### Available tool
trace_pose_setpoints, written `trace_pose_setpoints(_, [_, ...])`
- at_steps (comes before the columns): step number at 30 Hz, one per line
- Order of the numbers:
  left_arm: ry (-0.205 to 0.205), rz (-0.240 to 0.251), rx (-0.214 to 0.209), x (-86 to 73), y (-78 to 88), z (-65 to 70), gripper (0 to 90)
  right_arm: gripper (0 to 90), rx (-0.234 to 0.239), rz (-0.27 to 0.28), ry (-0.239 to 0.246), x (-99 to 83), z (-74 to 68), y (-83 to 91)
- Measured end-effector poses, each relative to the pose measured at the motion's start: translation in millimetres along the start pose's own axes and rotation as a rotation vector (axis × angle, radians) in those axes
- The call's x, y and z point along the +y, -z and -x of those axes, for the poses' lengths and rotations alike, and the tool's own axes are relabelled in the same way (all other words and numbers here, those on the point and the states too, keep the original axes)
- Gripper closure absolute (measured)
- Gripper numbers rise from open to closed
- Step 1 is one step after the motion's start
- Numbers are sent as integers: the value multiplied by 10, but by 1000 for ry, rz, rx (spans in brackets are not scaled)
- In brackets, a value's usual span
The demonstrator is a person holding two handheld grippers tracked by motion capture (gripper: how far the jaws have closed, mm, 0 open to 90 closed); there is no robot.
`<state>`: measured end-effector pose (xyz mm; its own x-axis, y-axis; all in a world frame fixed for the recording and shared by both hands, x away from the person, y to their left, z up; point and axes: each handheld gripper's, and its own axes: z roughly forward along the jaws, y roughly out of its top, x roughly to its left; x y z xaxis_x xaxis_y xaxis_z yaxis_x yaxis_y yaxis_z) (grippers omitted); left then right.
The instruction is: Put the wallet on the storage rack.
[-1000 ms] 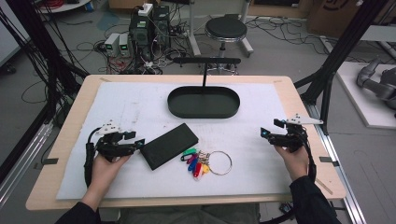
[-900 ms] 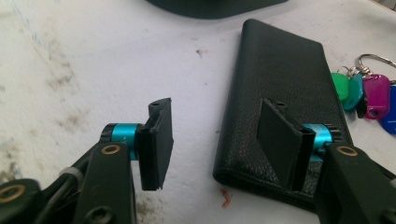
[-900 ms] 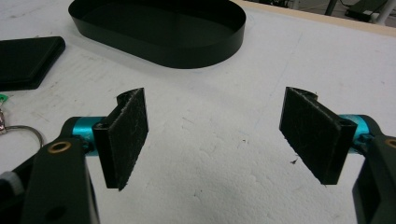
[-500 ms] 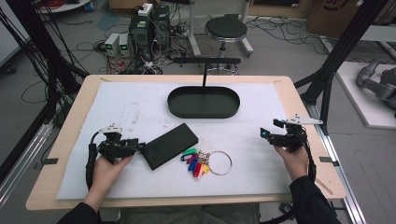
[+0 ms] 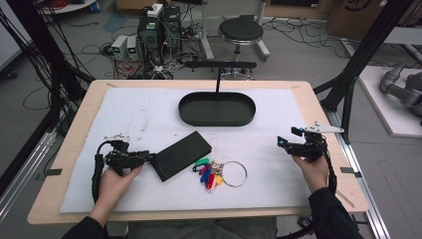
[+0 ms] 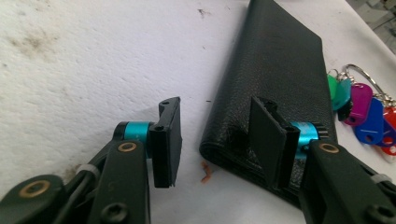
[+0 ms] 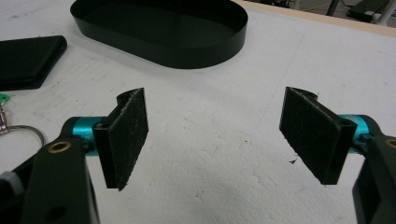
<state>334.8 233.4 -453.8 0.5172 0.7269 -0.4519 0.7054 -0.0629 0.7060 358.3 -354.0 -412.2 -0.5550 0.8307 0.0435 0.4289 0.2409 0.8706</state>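
Note:
A black leather wallet (image 5: 180, 155) lies flat on the white mat, left of centre. My left gripper (image 5: 147, 157) lies low at its near left corner. In the left gripper view the wallet (image 6: 275, 70) has that corner between the jaws of the left gripper (image 6: 215, 112). One pad rests over the leather and the other stands a little off the edge. The jaws have just been closing and do not pinch the wallet. My right gripper (image 5: 288, 137) rests at the mat's right side. In its own view the right gripper (image 7: 217, 107) is open over bare mat.
A key ring with coloured tags (image 5: 214, 173) lies just right of the wallet, and the tags (image 6: 362, 105) also show beside it. A black oval tray (image 5: 217, 124) sits at the back centre, with a T-shaped stand (image 5: 219, 64) behind it. The tray's wall (image 7: 187, 51) faces the right gripper.
The left gripper has crept a little toward the wallet's corner and its jaws have narrowed around it. The right hand, wallet and keys have stayed put.

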Motion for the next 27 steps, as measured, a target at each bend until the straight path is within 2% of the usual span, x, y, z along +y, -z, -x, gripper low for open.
trace_pose_setpoints(1, [-10, -1, -4, 1, 0, 9, 643, 240, 1, -2, 2, 0, 1, -1])
trace_pose_setpoints(9, [-45, 23, -2, -9, 12, 20, 730, 245, -2, -5, 8, 3, -15, -13])
trace_pose_setpoints(13, [-101, 50, 1, -2, 37, 46, 764, 247, -4, -4, 7, 2, -11, -11])
trace_pose_setpoints(14, [-101, 50, 1, -2, 37, 46, 771, 247, -4, -4, 7, 2, -11, -11])
trace_pose_setpoints(15, [-130, 82, -5, 19, 62, 70, 780, 246, -5, -3, 5, 2, -12, -11])
trace_pose_setpoints(17, [-146, 97, -3, 36, 76, 93, 789, 247, -5, -3, 6, 3, -12, -11])
trace_pose_setpoints(20, [-231, 136, 10, 95, 124, 178, 794, 249, -6, -2, 6, 2, -11, -12])
trace_pose_setpoints(21, [-284, 169, 19, 118, 148, 236, 798, 250, -6, 0, 8, 3, -10, -13])
trace_pose_setpoints(22, [-284, 169, 19, 118, 148, 236, 800, 250, -6, 0, 8, 3, -10, -13])
trace_pose_setpoints(23, [-339, 201, 27, 137, 164, 289, 801, 250, -3, 3, 8, 3, -12, -14])
trace_pose_setpoints(24, [-339, 201, 27, 137, 164, 289, 801, 250, -3, 3, 8, 3, -12, -14])
trace_pose_setpoints(25, [-400, 224, 33, 156, 181, 344, 803, 252, -5, 7, 13, 6, -19, -15])
trace_pose_setpoints(26, [-400, 224, 33, 156, 181, 344, 803, 252, -5, 7, 13, 6, -19, -15])
trace_pose_setpoints(27, [-430, 237, 35, 166, 190, 369, 803, 255, -2, 8, 14, 8, -25, -13])
